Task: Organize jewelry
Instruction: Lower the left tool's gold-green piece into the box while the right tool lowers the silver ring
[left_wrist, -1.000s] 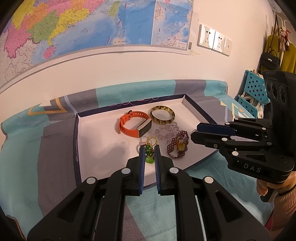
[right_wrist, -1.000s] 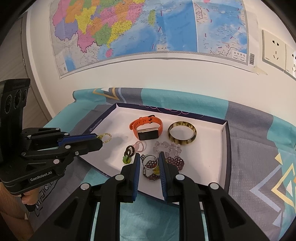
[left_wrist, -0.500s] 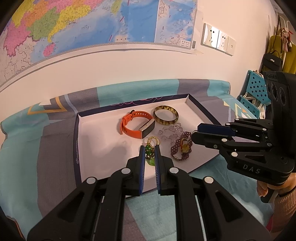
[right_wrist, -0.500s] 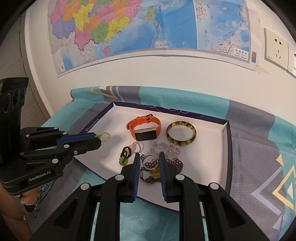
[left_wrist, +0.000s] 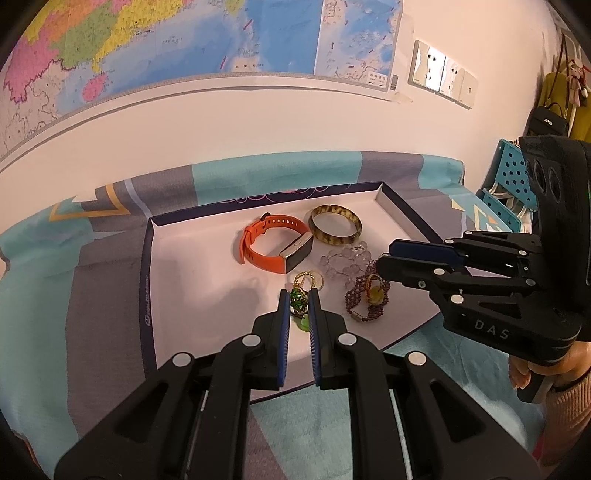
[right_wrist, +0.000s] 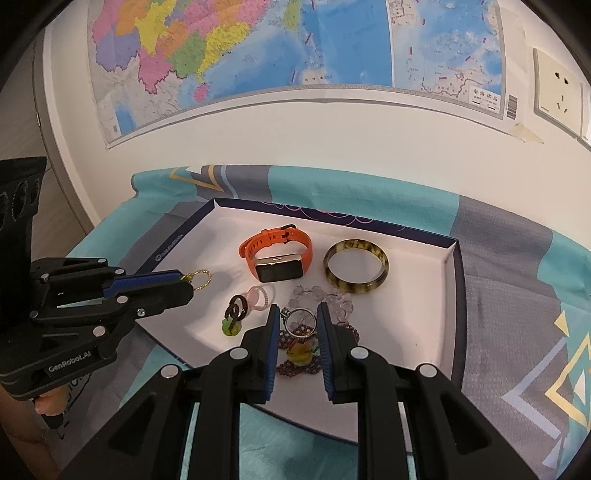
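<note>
From the left wrist, the left gripper is clamped on a green beaded charm with a gold loop, above the shallow white tray. From the right wrist, the right gripper pinches a silver ring over the purple beaded bracelet.

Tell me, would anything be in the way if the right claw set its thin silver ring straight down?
Probably: the right gripper holds the silver ring over the purple beaded bracelet in the white tray; bare floor lies further right.
</note>
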